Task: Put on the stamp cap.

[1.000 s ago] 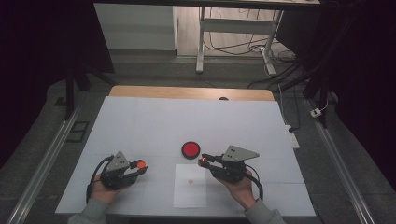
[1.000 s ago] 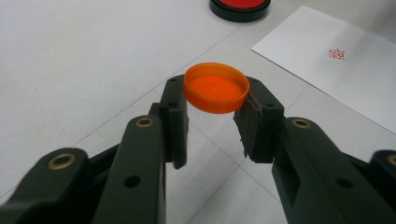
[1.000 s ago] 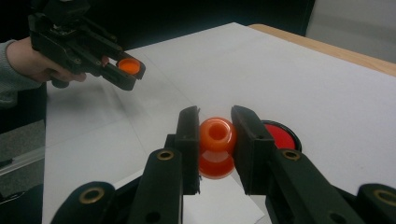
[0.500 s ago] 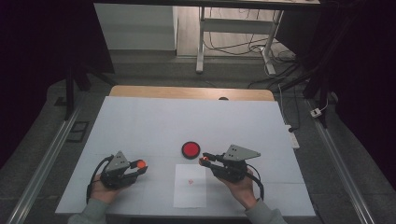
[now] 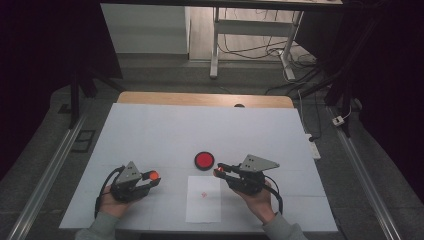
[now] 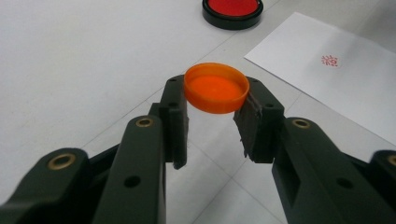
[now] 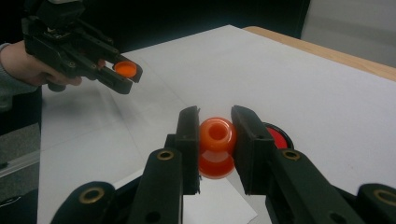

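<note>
Orange plastic sits in both tools. The left tool (image 6: 212, 116) grips an orange cap (image 6: 216, 87) by its rim, one black pad pressed on each side, the cap's hollow face turned up and its body raised clear of the white tabletop (image 6: 70, 70). In the high view this left tool (image 5: 150, 181) lies low at the near left, held by the person's left hand (image 5: 111, 204), with the cap showing as a small orange dot (image 5: 153, 175) at its tip.

The right tool (image 7: 215, 140) is closed on an orange stamp (image 7: 216, 145), a spool-shaped piece with a round hollow top and a wider foot below; the pads clamp its sides and it stands roughly upright between them. From above, the right tool (image 5: 222, 170) points leftward, the right hand (image 5: 257, 197) behind it, and the stamp (image 5: 218, 172) shows at its tip.

Just beyond the right tool's tip rests a red ink pad (image 5: 204, 160) in a black round case, open, flat on the tabletop. Directly beneath and slightly nearer the person than that tip lies a white sheet of paper (image 5: 204, 200) carrying a small red mark (image 5: 203, 194) near its upper half. From the left tool, the paper (image 6: 336, 79) lies ahead to the right and the ink pad (image 6: 232, 9) farther ahead. The two tools are well apart, with the paper between them.
</note>
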`<state>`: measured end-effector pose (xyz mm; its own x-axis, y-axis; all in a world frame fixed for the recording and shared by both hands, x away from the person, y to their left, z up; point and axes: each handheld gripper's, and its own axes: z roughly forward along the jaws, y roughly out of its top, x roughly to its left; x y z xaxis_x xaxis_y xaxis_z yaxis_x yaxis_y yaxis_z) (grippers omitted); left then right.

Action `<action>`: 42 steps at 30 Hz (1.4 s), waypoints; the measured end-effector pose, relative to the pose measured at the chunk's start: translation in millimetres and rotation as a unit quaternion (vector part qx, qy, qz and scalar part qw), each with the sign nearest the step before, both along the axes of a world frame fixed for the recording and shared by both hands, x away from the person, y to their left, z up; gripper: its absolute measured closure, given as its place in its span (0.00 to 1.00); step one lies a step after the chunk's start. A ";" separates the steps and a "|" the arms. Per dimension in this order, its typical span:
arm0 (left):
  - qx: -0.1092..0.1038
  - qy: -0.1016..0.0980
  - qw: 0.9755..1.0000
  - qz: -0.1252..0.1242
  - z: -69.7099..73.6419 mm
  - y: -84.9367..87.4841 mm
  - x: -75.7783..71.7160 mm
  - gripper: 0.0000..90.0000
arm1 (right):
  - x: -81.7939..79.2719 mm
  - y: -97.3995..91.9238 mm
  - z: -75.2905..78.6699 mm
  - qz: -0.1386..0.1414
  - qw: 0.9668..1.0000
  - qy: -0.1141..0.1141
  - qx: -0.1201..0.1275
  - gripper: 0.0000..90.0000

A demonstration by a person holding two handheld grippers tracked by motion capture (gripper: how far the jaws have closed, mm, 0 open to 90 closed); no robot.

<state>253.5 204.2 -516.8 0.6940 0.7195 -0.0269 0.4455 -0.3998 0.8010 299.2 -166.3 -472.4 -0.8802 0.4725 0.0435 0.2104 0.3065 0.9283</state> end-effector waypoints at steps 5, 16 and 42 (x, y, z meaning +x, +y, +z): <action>0.000 -0.004 1.000 -0.008 2.3 -7.3 0.6 0.72 | 0.7 0.5 -1.0 0.000 1.000 0.002 0.002 0.81; -0.007 -0.005 1.000 -0.022 6.1 -21.1 3.2 0.72 | 0.2 0.8 -0.7 0.001 1.000 0.002 0.002 0.81; 0.002 0.002 0.997 -0.079 4.6 -67.5 15.7 0.72 | 1.8 -1.2 -1.7 0.000 1.000 0.009 0.012 0.81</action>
